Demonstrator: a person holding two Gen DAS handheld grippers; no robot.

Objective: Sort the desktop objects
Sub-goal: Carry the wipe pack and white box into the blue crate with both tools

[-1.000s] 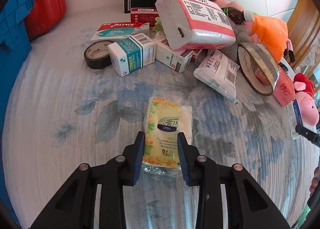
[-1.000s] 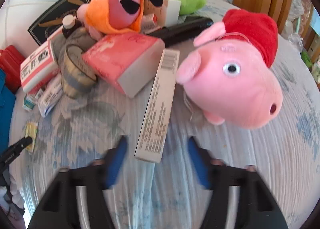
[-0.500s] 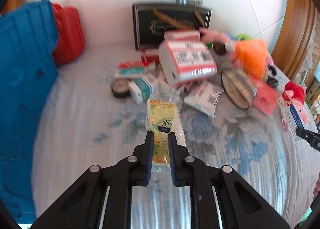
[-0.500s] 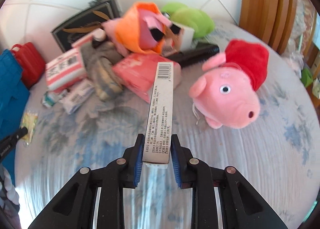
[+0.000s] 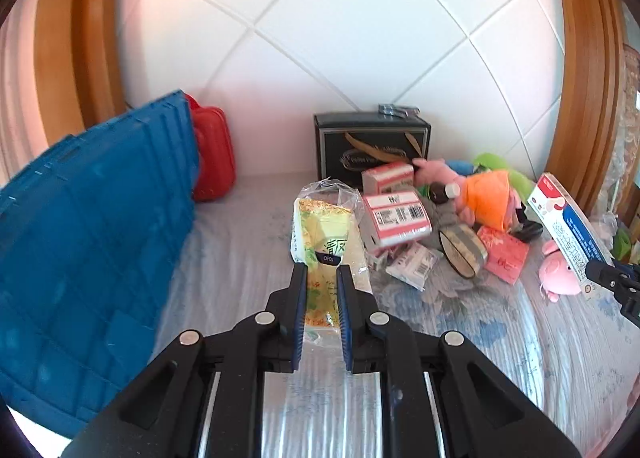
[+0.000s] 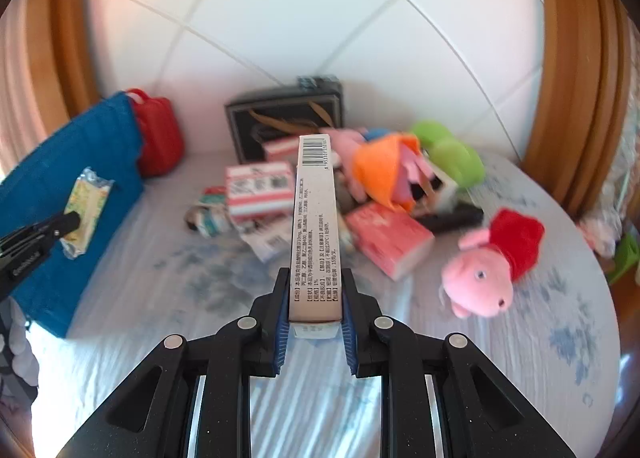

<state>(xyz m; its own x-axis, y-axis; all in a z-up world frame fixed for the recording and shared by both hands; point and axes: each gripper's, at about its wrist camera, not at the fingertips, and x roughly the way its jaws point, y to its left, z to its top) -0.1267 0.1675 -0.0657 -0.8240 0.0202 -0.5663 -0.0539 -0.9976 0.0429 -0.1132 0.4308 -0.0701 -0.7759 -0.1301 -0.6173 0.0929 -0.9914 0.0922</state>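
My left gripper [image 5: 322, 278] is shut on a yellow tissue pack [image 5: 324, 234] in clear wrap and holds it up above the table, beside the blue crate [image 5: 88, 258]. The pack also shows in the right wrist view [image 6: 86, 213], in front of the crate [image 6: 52, 242]. My right gripper [image 6: 316, 290] is shut on a long narrow white box [image 6: 316, 225] with a barcode, lifted above the table. That box also shows at the right edge of the left wrist view [image 5: 568, 234].
A pile lies at the back of the flowered tablecloth [image 5: 460, 318]: red-and-white boxes [image 5: 396, 217], tape roll [image 5: 464, 254], pink pack [image 6: 388, 242], orange plush [image 6: 388, 169], green plush [image 6: 452, 153], black gift bag [image 5: 372, 149]. A pink pig plush [image 6: 488, 278] lies right. A red case [image 5: 212, 153] stands behind the crate.
Both grippers have risen well above the table with their objects. The left one carried the tissue pack up and toward the blue crate; the right one lifted the long box higher.
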